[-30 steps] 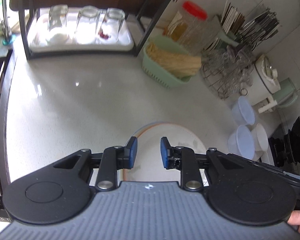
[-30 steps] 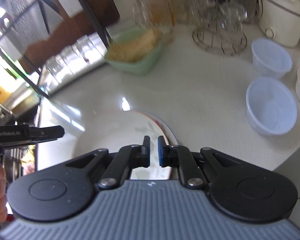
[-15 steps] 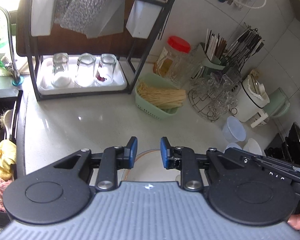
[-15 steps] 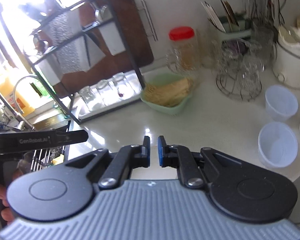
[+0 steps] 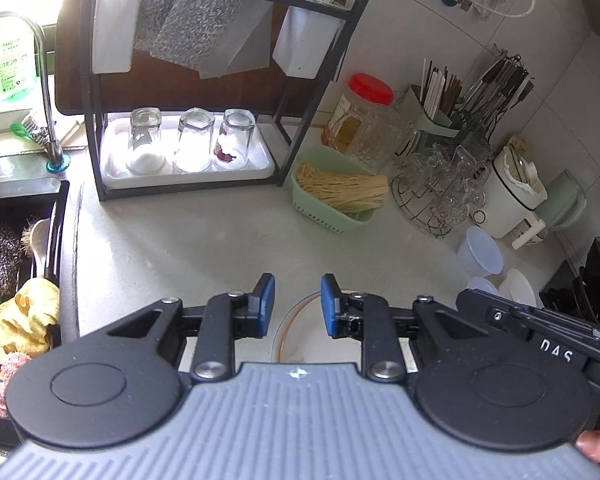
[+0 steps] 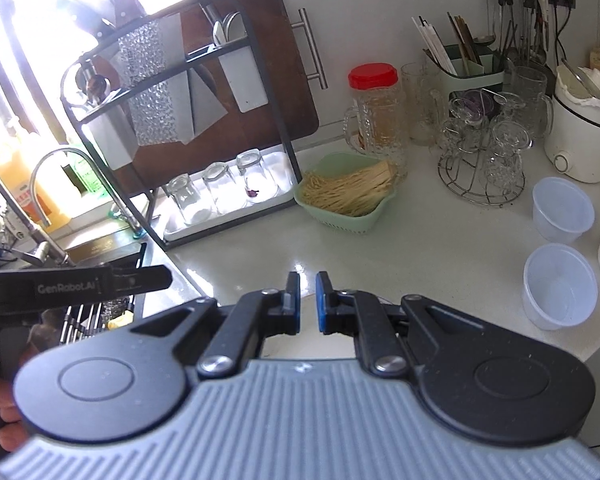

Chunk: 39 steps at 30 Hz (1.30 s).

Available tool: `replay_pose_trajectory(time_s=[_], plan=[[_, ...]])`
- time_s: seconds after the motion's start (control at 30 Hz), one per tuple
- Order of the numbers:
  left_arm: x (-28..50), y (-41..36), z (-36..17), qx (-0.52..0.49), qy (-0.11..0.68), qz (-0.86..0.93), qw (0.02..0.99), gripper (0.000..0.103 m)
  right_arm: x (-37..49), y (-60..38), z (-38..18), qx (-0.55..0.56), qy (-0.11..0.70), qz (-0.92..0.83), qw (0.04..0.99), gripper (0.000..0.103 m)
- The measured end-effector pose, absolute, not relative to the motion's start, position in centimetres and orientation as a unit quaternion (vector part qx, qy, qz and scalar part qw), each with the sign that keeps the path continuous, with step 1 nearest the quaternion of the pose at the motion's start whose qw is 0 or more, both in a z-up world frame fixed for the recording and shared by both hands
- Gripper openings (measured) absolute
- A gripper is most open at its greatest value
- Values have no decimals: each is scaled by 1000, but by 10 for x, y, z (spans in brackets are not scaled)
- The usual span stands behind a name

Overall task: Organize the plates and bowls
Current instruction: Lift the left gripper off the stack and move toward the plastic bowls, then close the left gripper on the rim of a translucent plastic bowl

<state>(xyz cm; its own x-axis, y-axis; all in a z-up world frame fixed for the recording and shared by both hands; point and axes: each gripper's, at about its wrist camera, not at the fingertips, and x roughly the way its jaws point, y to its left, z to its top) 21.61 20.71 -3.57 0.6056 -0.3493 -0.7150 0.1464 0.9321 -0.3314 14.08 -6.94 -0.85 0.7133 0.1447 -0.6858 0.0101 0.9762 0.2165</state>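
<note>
Both hand-held grippers raised, "GenRobot.AI" (image 6: 70, 287) lettering

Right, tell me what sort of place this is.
A home kitchen counter, most likely. A sink faucet stands at one end, a dish rack holds upturned glasses, and a utensil holder with chopsticks sits by the tiled wall.
</note>
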Motion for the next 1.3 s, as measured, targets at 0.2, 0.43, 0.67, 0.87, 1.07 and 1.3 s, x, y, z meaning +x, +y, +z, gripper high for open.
replay_pose_trajectory(time_s=[0.2,0.43,0.67,0.87,1.07,1.3], plan=[[214,214,-34,-105,421,-155,888,28,134,-58,-11,114,372,24,921,11],[216,208,-44,-85,433,-168,882,28,120,-60,-12,114,365,5,924,11],[217,175,-47,-89,431,-170,882,28,123,-87,-14,111,367,19,923,11],[219,124,-49,-96,426,-165,884,28,126,-145,-6,81,368,15,926,12],[215,63,-47,-110,423,-155,886,28,127,-202,-1,73,358,23,930,11],[213,-10,-52,-109,433,-157,881,28,123,-263,-9,77,360,35,929,11]])
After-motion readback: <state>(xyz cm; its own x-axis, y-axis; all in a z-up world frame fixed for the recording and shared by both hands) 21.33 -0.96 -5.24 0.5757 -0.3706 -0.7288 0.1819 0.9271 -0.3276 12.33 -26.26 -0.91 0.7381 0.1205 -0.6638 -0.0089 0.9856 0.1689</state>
